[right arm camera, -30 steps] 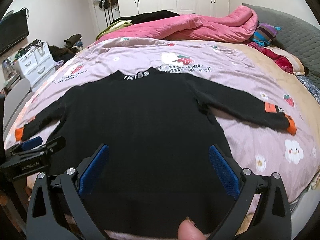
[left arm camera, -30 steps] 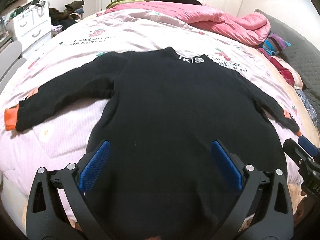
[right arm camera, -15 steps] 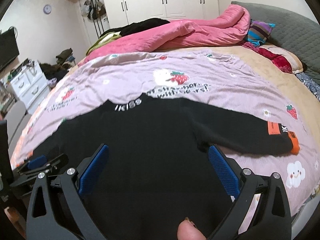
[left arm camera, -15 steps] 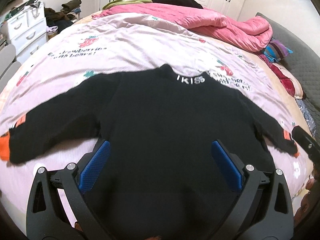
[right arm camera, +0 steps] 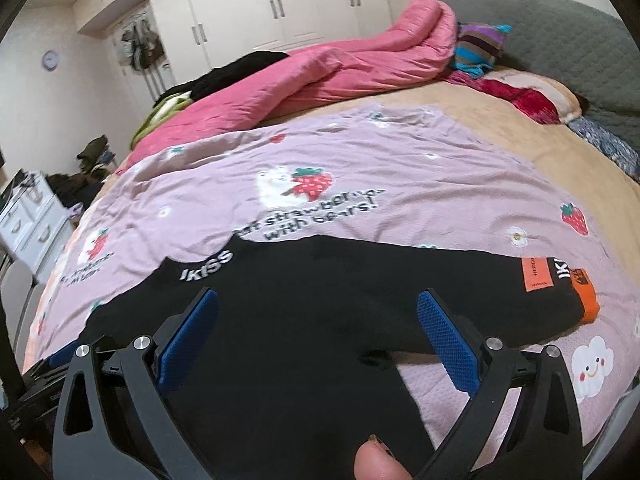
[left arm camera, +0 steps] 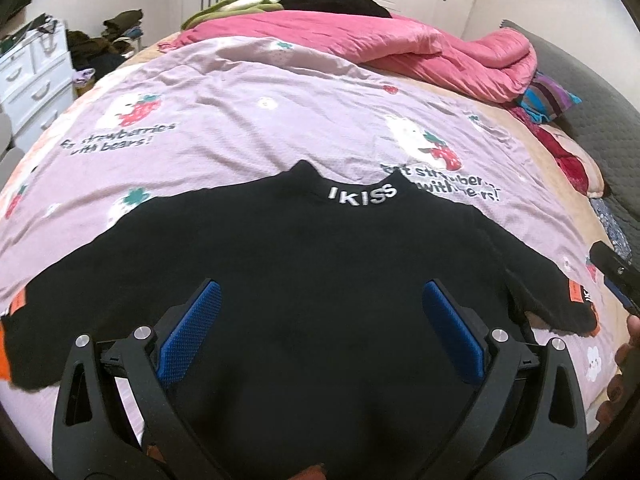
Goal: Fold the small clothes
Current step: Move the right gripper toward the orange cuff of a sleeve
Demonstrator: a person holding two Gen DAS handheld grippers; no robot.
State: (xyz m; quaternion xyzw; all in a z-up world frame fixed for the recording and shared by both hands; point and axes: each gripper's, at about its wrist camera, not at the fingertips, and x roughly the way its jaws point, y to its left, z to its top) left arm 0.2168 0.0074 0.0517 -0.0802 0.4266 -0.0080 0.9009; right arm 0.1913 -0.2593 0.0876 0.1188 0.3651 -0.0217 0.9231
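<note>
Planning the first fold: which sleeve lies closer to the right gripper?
The sleeve with the orange cuff on the right, just past the right gripper; the other sleeve stretches away left.

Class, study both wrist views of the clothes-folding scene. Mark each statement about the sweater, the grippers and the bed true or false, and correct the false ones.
1. The black sweater lies spread flat with both sleeves out. True.
2. The left gripper is clamped on the sweater. False: its jaws stand wide open, holding nothing.
3. The collar reads IKISS in white. True.
4. The sleeve cuff is green. False: it is orange.
5. The right gripper is open. True.
6. The pink quilt covers the sweater. False: it is bunched at the bed's far side.
</note>
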